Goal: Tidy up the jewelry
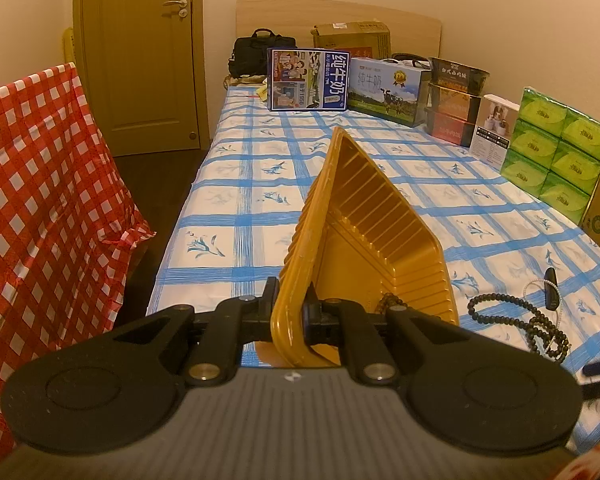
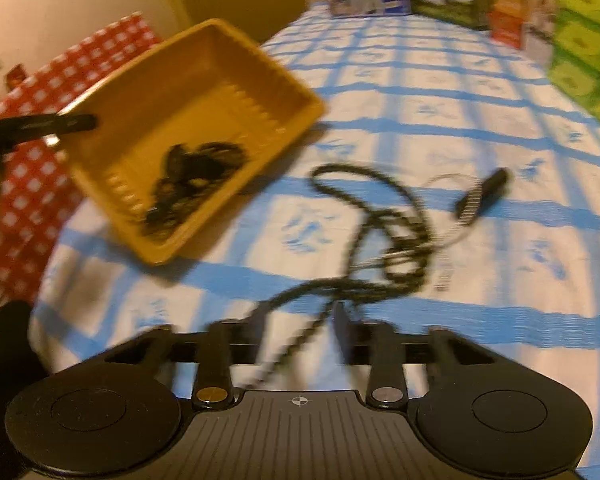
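Observation:
My left gripper is shut on the rim of a yellow ribbed plastic tray and holds it tilted above the bed. The right wrist view shows the tray holding a dark pile of jewelry. A dark bead necklace lies looped on the bed to the right, with a thin pearl-like chain and a dark clip. In the blurred right wrist view my right gripper is open, and the bead necklace runs between its fingers. The clip lies beyond.
The bed has a blue-and-white checked cover. Milk cartons, food boxes and green tissue packs line its far and right sides. A red checked cloth hangs on the left, before a brown door.

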{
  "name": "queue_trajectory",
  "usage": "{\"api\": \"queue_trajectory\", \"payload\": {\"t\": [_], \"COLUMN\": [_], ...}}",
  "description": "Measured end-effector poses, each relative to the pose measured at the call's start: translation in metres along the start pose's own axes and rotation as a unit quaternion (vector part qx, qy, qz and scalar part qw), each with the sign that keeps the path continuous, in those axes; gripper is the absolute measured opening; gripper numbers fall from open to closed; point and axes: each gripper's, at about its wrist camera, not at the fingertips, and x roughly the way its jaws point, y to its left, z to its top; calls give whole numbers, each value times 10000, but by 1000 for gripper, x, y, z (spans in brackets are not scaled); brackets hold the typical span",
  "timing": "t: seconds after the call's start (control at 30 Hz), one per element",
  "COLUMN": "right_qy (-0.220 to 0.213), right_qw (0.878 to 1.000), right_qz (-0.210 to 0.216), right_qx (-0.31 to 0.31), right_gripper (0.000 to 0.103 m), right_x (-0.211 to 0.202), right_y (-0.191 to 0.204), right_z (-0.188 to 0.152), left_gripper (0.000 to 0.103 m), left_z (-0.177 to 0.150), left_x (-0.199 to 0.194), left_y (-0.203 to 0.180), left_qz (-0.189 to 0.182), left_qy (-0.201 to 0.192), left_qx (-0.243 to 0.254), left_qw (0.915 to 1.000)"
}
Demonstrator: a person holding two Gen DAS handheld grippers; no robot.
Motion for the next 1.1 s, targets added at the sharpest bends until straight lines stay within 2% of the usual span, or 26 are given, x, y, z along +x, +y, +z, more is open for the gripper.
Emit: {"api": "queue_trajectory", "payload": {"t": [0.17, 0.37, 0.53, 0.57, 0.63, 0.77, 0.87, 1.0, 1.1], "right_qy": [-42, -595, -900, -913, -873, -634, -598, -939, -1336], "right_qw": [9978, 9909, 9833, 9825, 9821, 9821, 9813, 9806, 9785], "right_qz": [-627, -1135, -1163, -1191, -1213, -1220, -1129, -1322, -1425], "right_qx": [-228, 421, 1071, 1103, 1146, 1289, 1439, 1097, 663], "right_gripper": [44, 44, 44, 43, 33, 21, 3, 2, 2], "right_x": [3, 4, 15, 19, 30, 49, 54, 29, -5], "right_y": [-19, -55, -78, -81, -84, -88, -89, -74, -56], "right_z": [-7, 1, 27, 31, 39, 47, 46, 51, 64], "left_gripper": [9, 9, 9, 9, 9, 9, 9, 9, 9], "left_z": [0, 0, 0, 0, -1, -1, 0, 0, 0], "left_x": [0, 0, 0, 0, 0, 0, -1, -2, -4], "left_y": [0, -1, 0, 0, 1, 0, 2, 2, 4], "left_qz": [2, 3, 9, 8, 6, 10, 2, 7, 3], "left_qy": [1, 2, 5, 6, 11, 9, 10, 5, 0], "left_qx": [2, 5, 7, 10, 15, 0, 7, 10, 12], "left_qw": [10000, 10000, 10000, 10000, 10000, 10000, 10000, 10000, 10000]}}
